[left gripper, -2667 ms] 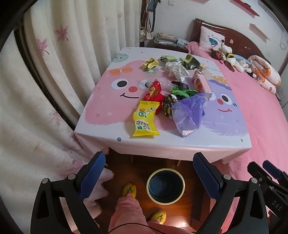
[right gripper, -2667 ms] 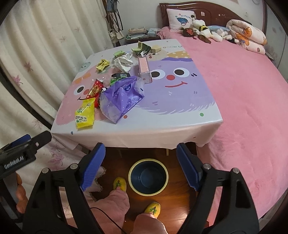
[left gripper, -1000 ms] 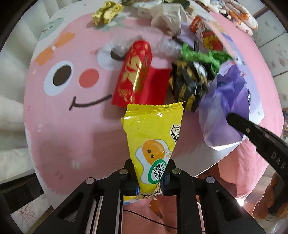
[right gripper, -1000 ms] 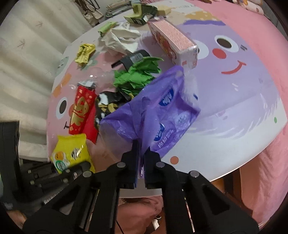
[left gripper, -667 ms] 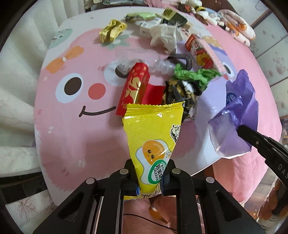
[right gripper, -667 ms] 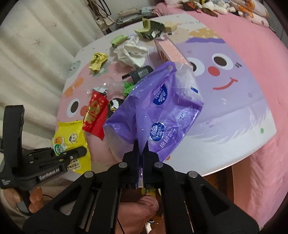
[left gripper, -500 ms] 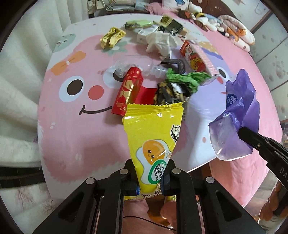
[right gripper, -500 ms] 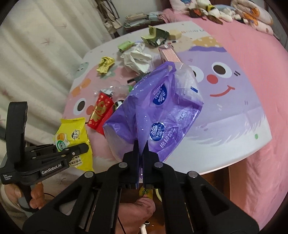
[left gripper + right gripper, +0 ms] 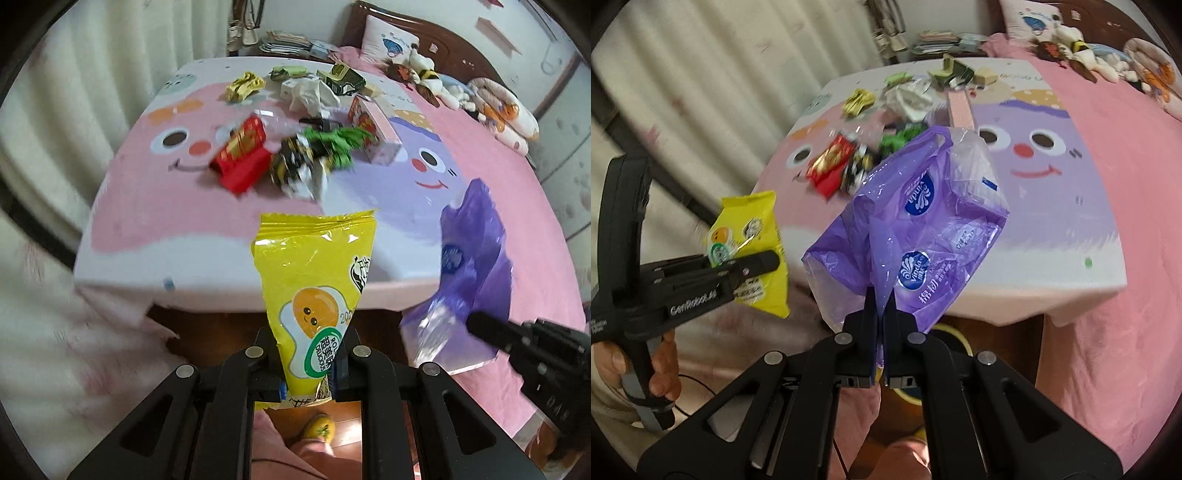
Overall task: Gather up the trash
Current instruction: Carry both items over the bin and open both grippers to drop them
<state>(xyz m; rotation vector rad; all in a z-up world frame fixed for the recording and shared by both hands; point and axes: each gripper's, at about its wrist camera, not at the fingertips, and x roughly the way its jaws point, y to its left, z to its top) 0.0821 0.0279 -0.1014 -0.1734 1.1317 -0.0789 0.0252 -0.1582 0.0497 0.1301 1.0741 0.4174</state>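
**A:** Your left tongs [image 9: 308,369] are pinching the yellow snack packet [image 9: 317,280] by its lower end, so it stands up off the worktop [image 9: 155,221] in front of the near edge. Your right tongs [image 9: 881,306] are pressed together on the purple tissue wrapper [image 9: 916,221], which hangs in the air over that edge too.

**B:** Anything inside those two?

**A:** The purple wrapper looks slack and see-through in places, and I can't make out anything in it. The yellow packet is sealed across the top; what's in it, can't tell.

**B:** And the bin?

**A:** From your right wrist view only a sliver of the yellow-rimmed bin [image 9: 955,334] shows on the floor, below the wrapper and behind the tongs. Its inside is hidden.

**B:** What's left up there?

**A:** A red packet [image 9: 242,155], a black-and-yellow wrapper [image 9: 291,166], a green crumpled wrapper [image 9: 338,142], a pink box [image 9: 376,129], crumpled white paper [image 9: 310,94] and a gold wrapper [image 9: 243,85], all clustered toward the far half. The view is a bit blurred.
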